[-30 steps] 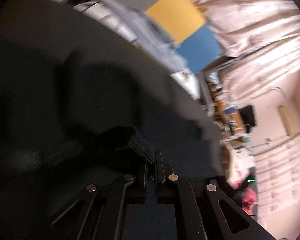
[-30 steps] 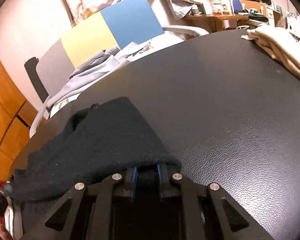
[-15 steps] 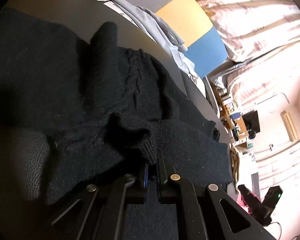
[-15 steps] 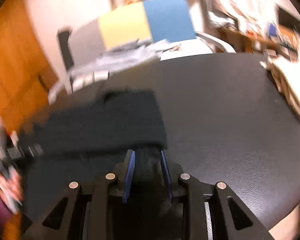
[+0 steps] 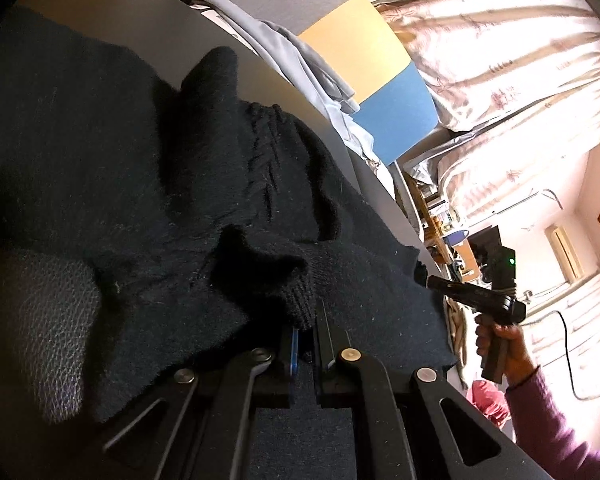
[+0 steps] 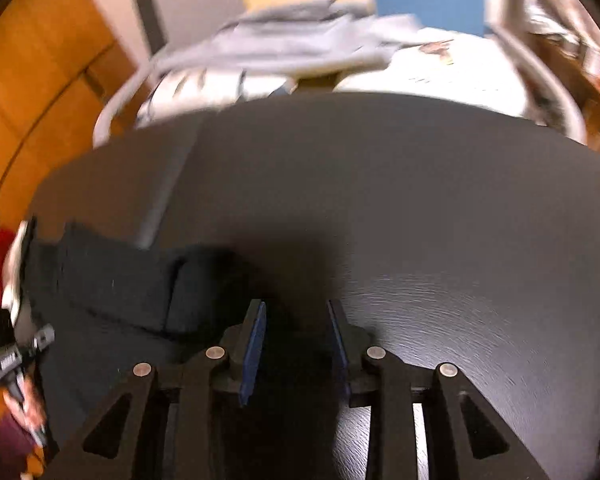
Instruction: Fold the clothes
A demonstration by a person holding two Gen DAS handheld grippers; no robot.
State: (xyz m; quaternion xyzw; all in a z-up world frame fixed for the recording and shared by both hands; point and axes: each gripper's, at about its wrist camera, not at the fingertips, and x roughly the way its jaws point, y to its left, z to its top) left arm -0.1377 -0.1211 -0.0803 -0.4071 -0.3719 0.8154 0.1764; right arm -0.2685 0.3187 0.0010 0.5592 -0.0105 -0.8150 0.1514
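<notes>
On table (image 6: 440,208), left gripper (image 5: 306,332) pinching sweater (image 5: 120,184) cuff

The sweater (image 5: 148,168) is black knitted wool, fuzzy and matt — the table (image 6: 440,208) grained dark leatherette, faintly glossy.

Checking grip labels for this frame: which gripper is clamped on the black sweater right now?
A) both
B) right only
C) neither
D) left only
D: the left gripper pinches a ribbed edge of the black sweater between nearly closed fingers, while the right gripper has its blue pads spread wide with no cloth gripped between them.
</notes>
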